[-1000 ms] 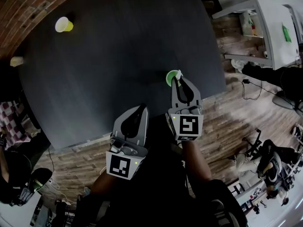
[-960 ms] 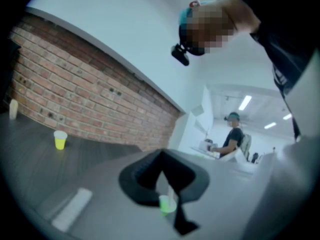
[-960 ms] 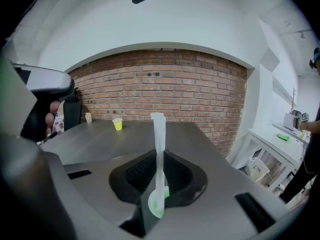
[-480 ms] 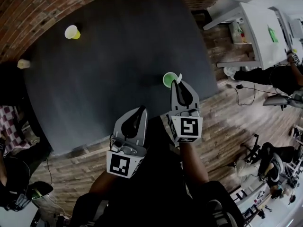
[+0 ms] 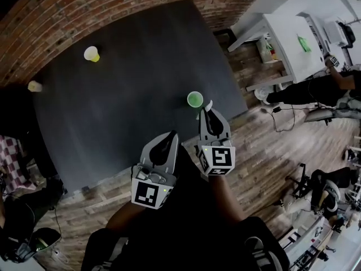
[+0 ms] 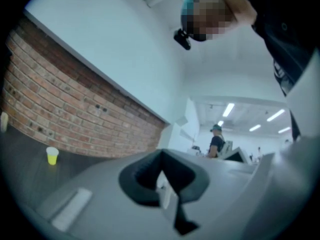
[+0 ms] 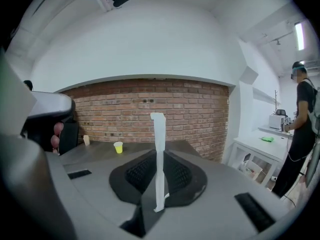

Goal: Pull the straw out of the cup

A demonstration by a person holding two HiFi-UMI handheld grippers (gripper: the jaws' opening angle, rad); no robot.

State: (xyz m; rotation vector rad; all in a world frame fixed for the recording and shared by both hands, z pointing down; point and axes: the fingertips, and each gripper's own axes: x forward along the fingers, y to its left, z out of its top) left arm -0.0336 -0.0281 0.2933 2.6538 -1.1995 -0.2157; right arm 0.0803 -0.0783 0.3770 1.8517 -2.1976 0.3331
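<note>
A green cup (image 5: pixel 195 99) stands upright on the dark table (image 5: pixel 130 95), close to its near right edge. My right gripper (image 5: pixel 210 113) hangs just short of the cup on the near side, shut on a white paper straw (image 5: pixel 208 104) whose tip pokes past the jaws. In the right gripper view the straw (image 7: pixel 159 154) stands upright, pinched between the black pads (image 7: pixel 176 174) of the right gripper (image 7: pixel 159 176). My left gripper (image 5: pixel 168 138) is held beside it, off the table's near edge. The left gripper (image 6: pixel 162 176) is shut with nothing seen in it.
A yellow cup (image 5: pixel 91 53) and a pale cup (image 5: pixel 34 86) stand far off at the table's back left. A brick wall (image 5: pixel 67 10) runs behind the table. A white desk (image 5: pixel 287 33) and a person (image 5: pixel 316 89) are at the right, over wooden flooring (image 5: pixel 265 145).
My right gripper has drawn back from the green cup with the straw in it; the straw's tip now sits clear of the cup's rim. The left gripper has hardly moved.
</note>
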